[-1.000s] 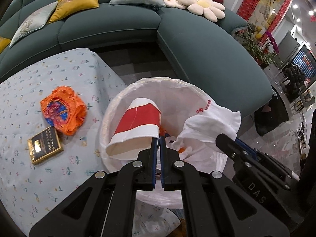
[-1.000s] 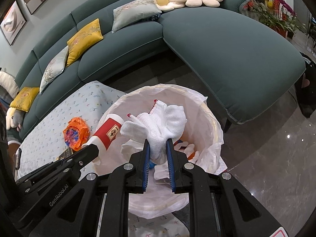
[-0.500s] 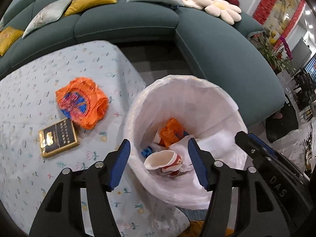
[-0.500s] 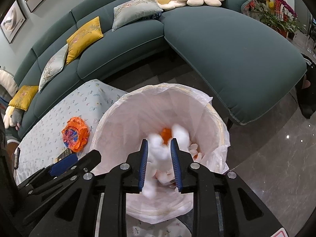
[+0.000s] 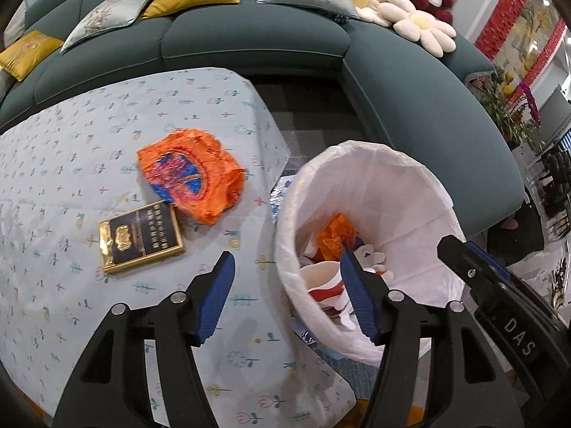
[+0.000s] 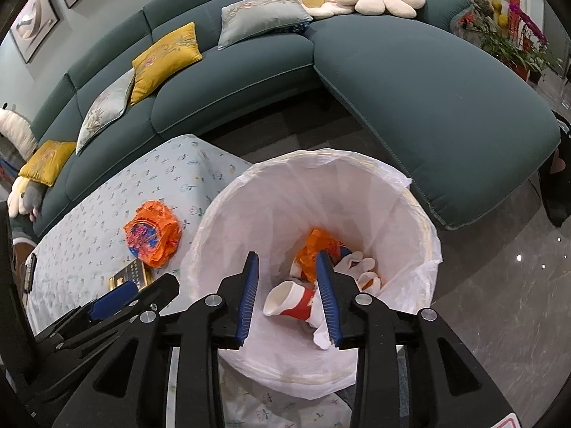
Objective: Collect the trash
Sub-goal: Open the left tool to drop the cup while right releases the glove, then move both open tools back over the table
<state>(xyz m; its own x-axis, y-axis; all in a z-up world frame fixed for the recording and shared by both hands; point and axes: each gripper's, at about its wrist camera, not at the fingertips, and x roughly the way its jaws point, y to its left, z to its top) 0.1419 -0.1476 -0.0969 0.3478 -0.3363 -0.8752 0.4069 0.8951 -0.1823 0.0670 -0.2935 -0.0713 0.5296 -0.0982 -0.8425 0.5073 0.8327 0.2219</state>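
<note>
A bin lined with a white bag [image 5: 403, 192] [image 6: 357, 192] stands beside the table. At its bottom lie a red and white paper cup [image 6: 291, 301] [image 5: 321, 281], an orange wrapper [image 6: 316, 246] [image 5: 335, 235] and a white glove [image 6: 357, 264]. An orange crumpled wrapper [image 5: 191, 173] [image 6: 153, 232] and a black and gold box [image 5: 141, 237] [image 6: 128, 274] rest on the tablecloth. My left gripper [image 5: 287, 294] is open and empty over the bin's near rim. Above the bin hangs my right gripper [image 6: 287, 292], its jaws opening with nothing between them.
The table wears a pale blue patterned cloth [image 5: 71, 135]. A teal sectional sofa [image 6: 410, 82] with yellow and grey cushions and flower pillows curves behind. Grey glossy floor [image 6: 499, 285] lies to the right of the bin. A dark phone [image 6: 29, 271] lies at the table's left edge.
My left gripper let go of the paper cup and my right let go of the white glove; both dropped into the bin. The left gripper shifted toward the table.
</note>
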